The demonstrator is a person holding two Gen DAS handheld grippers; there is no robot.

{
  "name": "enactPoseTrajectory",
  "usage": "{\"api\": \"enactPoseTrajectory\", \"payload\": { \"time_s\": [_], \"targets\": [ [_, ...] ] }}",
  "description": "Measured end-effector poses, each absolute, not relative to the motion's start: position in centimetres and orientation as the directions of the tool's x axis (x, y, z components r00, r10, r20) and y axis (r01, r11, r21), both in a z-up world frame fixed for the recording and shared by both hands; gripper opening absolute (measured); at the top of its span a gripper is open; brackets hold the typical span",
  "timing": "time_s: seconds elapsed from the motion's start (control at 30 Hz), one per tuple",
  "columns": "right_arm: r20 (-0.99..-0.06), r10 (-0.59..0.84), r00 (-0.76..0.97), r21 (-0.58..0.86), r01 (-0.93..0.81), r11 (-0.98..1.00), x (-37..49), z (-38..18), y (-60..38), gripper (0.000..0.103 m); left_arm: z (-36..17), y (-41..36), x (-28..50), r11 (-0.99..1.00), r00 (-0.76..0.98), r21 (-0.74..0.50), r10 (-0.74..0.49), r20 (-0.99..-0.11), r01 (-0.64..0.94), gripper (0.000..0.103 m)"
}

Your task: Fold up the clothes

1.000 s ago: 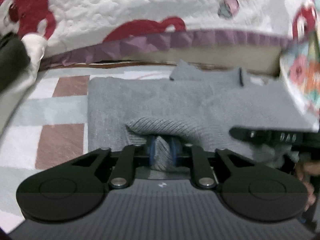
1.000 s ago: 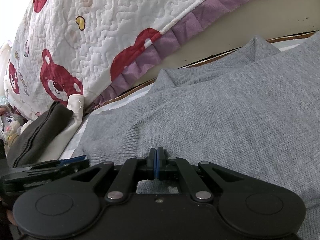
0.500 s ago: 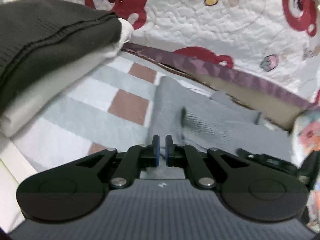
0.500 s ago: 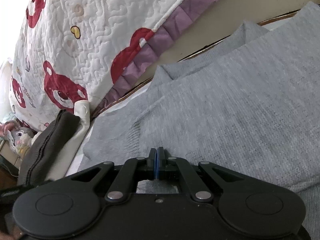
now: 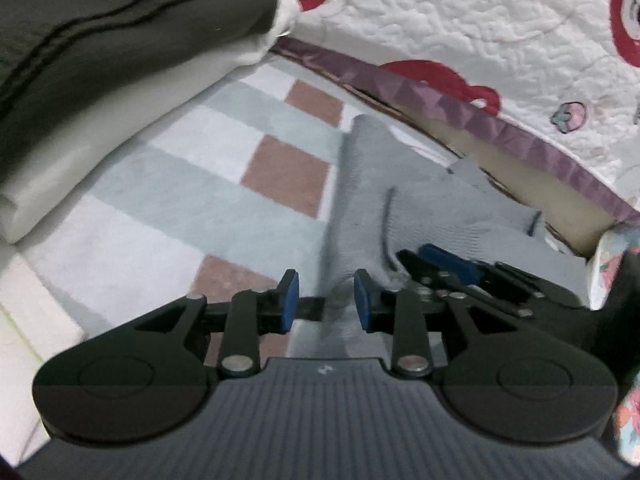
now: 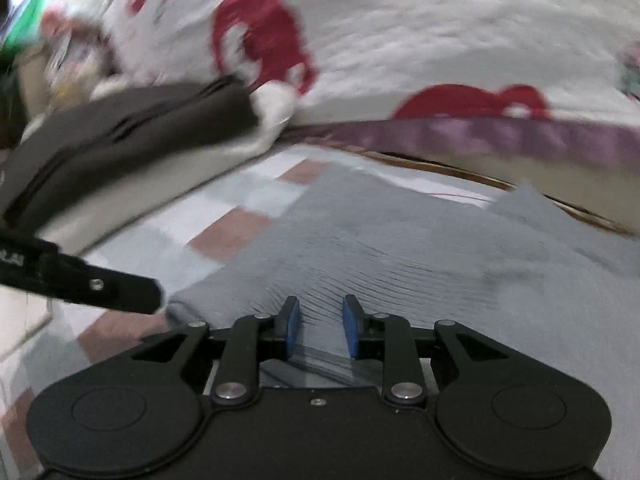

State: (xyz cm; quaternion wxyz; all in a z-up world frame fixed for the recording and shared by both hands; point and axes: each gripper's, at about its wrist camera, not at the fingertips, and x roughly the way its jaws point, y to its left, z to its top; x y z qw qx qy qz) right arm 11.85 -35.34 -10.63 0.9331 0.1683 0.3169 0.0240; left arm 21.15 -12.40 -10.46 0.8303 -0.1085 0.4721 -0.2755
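1. My left gripper (image 5: pixel 326 300) now stands with its blue pads apart and nothing between them. A second ago those pads were clamped on a bunched fold of the grey sweater (image 5: pixel 436 216), and half a second ago they were nearly together.
2. My right gripper (image 6: pixel 320 328) has also come apart. In both earlier frames its pads were pressed together on the knit; now a clear gap shows between them, with the ribbed grey cloth lying flat under it.
3. The grey sweater lies folded on the checked rug (image 5: pixel 192 184), along the rug's far edge, close under the purple frill of the bear-print quilt (image 5: pixel 500 52). In the right wrist view its near-left corner sits just beside the tip of my left gripper.
4. The view from the left wrist has swung toward the rug's left side, so the stack of dark and white folded clothes (image 5: pixel 100 40) fills the upper left, well apart from the sweater.
5. The right wrist view is blurred with motion and now looks across the rug toward that stack.
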Motion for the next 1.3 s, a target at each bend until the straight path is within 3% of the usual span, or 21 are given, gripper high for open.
{"api": "enactPoseTrajectory", "payload": {
  "time_s": [0.07, 0.2, 0.37, 0.47, 0.57, 0.73, 0.9, 1.1, 1.3],
  "targets": [
    [-0.576, 0.23, 0.785, 0.417, 0.041, 0.908, 11.3, -9.9, -35.5, 0.031, -10.5, -12.1, 21.2, 0.823, 0.385, -0.448, -0.562, -0.732, 0.348, 0.032],
    [-0.539, 0.38, 0.752, 0.582, 0.006, 0.813, 10.3, -8.3, -35.9, 0.034, -10.6, -12.9, 20.6, 0.768, 0.27, -0.489, -0.616, -0.74, 0.414, 0.057],
    [-0.656, 0.296, 0.694, 0.464, 0.061, 0.884, 0.6, -2.8, -38.2, 0.036, -9.3, -14.3, 15.2, 0.66, 0.107, -0.49, -0.65, -0.752, 0.569, 0.059],
    [-0.696, 0.199, 0.69, 0.372, 0.11, 0.922, -7.9, 1.0, -40.0, 0.047, -8.4, -13.8, 12.2, 0.625, 0.049, -0.489, -0.644, -0.763, 0.609, 0.06],
    [-0.729, 0.122, 0.673, 0.323, 0.181, 0.929, -16.1, 2.8, -42.1, 0.048, -6.8, -12.8, 9.5, 0.619, 0.047, -0.405, -0.582, -0.812, 0.673, 0.06],
    [-0.769, -0.021, 0.639, 0.3, 0.39, 0.871, -27.0, 1.4, -44.8, 0.048, -2.5, -9.1, 7.1, 0.547, -0.009, -0.48, -0.654, -0.757, 0.686, 0.068],
    [-0.74, -0.047, 0.671, 0.418, 0.513, 0.75, -34.6, -0.6, -46.9, 0.048, 0.3, -6.0, 4.7, 0.462, -0.092, -0.586, -0.728, -0.679, 0.666, 0.072],
    [-0.821, -0.025, 0.57, 0.371, 0.566, 0.736, -36.8, -3.6, -46.8, 0.054, 4.7, -5.4, 0.1, 0.45, 0.005, -0.443, -0.706, -0.709, 0.775, 0.077],
    [-0.789, 0.049, 0.612, 0.478, 0.563, 0.674, -37.9, -5.7, -47.9, 0.059, 6.7, -6.8, -3.3, 0.407, -0.027, -0.422, -0.693, -0.72, 0.81, 0.079]
  ]
}}
